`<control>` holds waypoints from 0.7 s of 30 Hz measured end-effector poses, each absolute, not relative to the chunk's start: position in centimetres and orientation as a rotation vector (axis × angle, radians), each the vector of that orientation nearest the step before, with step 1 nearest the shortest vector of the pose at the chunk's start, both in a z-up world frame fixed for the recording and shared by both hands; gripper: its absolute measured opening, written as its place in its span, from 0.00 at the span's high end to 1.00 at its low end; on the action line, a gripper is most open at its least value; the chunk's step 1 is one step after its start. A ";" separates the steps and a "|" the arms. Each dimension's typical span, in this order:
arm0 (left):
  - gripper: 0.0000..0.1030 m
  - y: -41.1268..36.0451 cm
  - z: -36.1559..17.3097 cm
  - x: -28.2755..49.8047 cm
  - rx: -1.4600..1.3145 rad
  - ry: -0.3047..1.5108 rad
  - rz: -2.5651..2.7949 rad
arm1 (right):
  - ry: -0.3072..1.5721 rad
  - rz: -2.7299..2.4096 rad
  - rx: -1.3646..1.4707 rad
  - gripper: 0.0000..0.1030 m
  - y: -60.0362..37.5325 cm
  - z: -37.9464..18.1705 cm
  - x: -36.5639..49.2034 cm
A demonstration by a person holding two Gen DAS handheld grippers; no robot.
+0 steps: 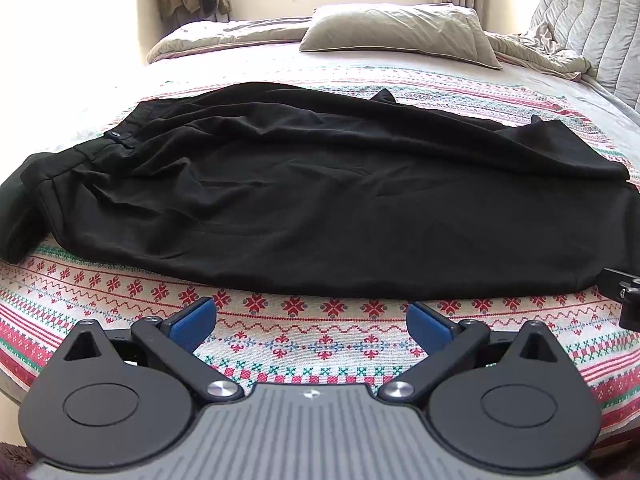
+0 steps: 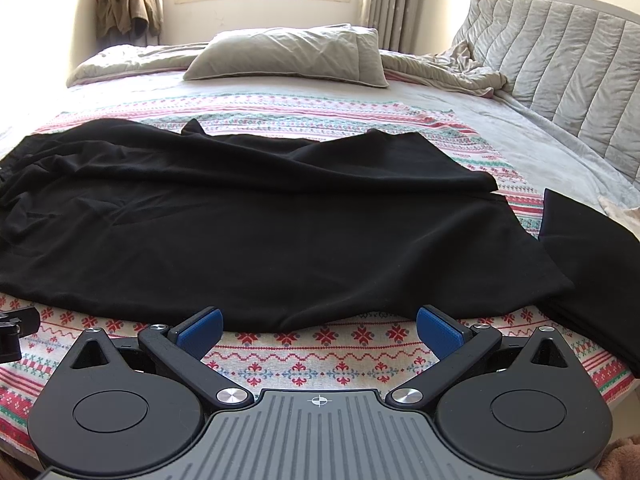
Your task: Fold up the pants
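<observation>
Blue-padded left gripper [image 1: 312,324] right up close, hovering over the near edge of the bed, jaws spread wide, nothing between them, touching nothing. Same story for the blue-padded right gripper [image 2: 319,330]: wide open, empty, poised just short of the cloth.

Beyond both, black, soft, wrinkled fabric pants [image 1: 312,184] spread lengthwise across the red-white-and-green snowflake-patterned knit blanket [image 1: 304,346], parallel to the bed's near edge. Waistband with a small pale button toward the left edge of the bed, leg ends toward the right. Far leg lying partly over the near one, edges not lined up, several ridges through the seat. No fold made yet, by the look of it.

Second black folded cloth [image 2: 592,264] just beside the leg ends, near the right edge of the bed. Grey pillow [image 2: 288,54] and rumpled grey quilt well apart, along the far edge.

Risks from here: pinching only the top layer of the near hem, leaving the lower layer behind and skewing the fold. Grabbing blanket together with hem, since both lie flush. Dark cloth on dark cloth at the right end, so easy to catch the neighbouring piece by mistake. Uneven lift between the two grippers, and the misaligned legs folding in with their creases.
</observation>
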State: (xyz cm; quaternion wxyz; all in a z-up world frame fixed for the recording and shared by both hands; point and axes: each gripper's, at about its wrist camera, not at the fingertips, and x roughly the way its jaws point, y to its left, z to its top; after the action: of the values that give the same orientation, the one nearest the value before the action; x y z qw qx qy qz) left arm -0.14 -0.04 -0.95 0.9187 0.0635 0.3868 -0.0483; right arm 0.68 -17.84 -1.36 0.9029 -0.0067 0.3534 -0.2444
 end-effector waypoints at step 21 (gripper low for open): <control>0.00 0.4 -1.0 0.1 0.133 0.796 -0.091 | 0.741 -0.516 -0.033 0.00 -18.3 -1.6 0.6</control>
State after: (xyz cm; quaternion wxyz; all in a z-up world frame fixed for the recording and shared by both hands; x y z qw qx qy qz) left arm 0.09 0.39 -1.00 0.9187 0.0646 0.3872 -0.0443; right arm 0.55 -18.30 -1.63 0.8998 -0.0157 0.3578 -0.2491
